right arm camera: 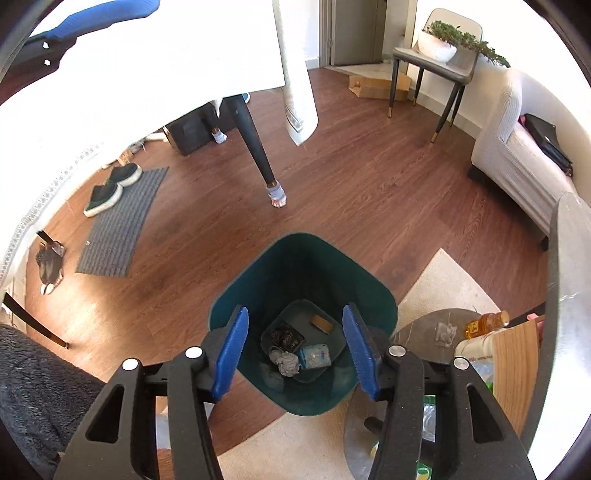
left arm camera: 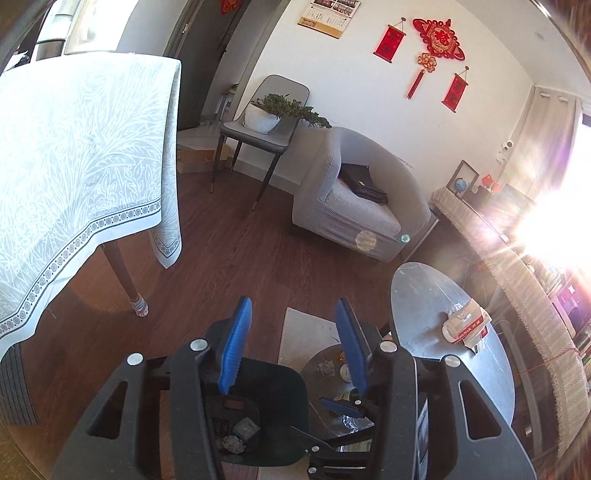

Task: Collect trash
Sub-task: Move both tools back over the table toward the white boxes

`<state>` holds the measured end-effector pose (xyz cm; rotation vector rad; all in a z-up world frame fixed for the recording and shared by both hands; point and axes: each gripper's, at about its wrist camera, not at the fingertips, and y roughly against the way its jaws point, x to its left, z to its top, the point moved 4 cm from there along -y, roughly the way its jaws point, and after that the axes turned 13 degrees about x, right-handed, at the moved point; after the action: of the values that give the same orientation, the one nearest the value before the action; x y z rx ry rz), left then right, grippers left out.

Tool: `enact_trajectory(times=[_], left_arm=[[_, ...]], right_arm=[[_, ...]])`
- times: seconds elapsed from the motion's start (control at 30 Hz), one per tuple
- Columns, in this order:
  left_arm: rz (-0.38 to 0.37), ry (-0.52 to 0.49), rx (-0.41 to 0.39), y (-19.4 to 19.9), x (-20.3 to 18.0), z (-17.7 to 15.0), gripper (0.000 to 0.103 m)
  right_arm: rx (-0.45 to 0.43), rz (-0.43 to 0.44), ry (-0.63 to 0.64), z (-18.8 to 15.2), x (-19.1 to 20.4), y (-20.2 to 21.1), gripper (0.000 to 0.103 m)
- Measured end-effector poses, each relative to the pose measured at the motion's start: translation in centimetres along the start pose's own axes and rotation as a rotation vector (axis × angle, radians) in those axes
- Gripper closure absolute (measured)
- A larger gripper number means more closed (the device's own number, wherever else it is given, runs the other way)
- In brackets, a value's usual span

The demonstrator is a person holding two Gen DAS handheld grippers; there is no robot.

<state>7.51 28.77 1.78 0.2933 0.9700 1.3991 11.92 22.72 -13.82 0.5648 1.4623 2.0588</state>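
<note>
Wood floor holds a trash bin point(right arm camera: 303, 325) beneath the spread, empty right tool point(right arm camera: 295, 350).

A dark wood floor point(right arm camera: 332, 177) runs to a white wall point(left arm camera: 332, 74) hung with red ornaments point(left arm camera: 439, 38) and a calendar point(left arm camera: 328, 16). At left stands a table under a pale patterned cloth point(left arm camera: 74, 147). Far off, a chair point(left arm camera: 258, 129) bears a potted plant point(left arm camera: 266, 110), beside a grey armchair point(left arm camera: 354, 195). Harsh sunlight point(left arm camera: 554, 221) glares from the right.
</note>
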Motion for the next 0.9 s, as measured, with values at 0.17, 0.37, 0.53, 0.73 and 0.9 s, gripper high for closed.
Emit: enact_trajectory(times=[0.17,0.37,0.53,0.73,0.9], left_arm=[[0.001,-0.006,-0.010,-0.2,-1.1,0.4,0.054],[-0.002,-0.033,0.005,-1.6,-3.2,0.2,0.054],[-0.011,-0.066,0.015,-2.6,-5.5,0.0,0.054],[-0.013,-0.114,0.027,-3.9,-8.5,-0.5,0.054],[-0.017,-0.141,0.046,-5.5,-10.9,-1.0,0.054]], right_arm=[[-0.074,0.000,-0.013,-0.2,-0.9,3.0,0.053],[-0.160,-0.014,-0.061,-0.9,-3.3,6.3,0.055],[-0.196,-0.036,-0.111,-2.2,-5.9,8.1,0.055],[-0.231,-0.061,-0.165,-4.2,-9.2,10.0,0.055],[-0.261,-0.083,-0.222,-5.9,-11.8,11.5,0.055]])
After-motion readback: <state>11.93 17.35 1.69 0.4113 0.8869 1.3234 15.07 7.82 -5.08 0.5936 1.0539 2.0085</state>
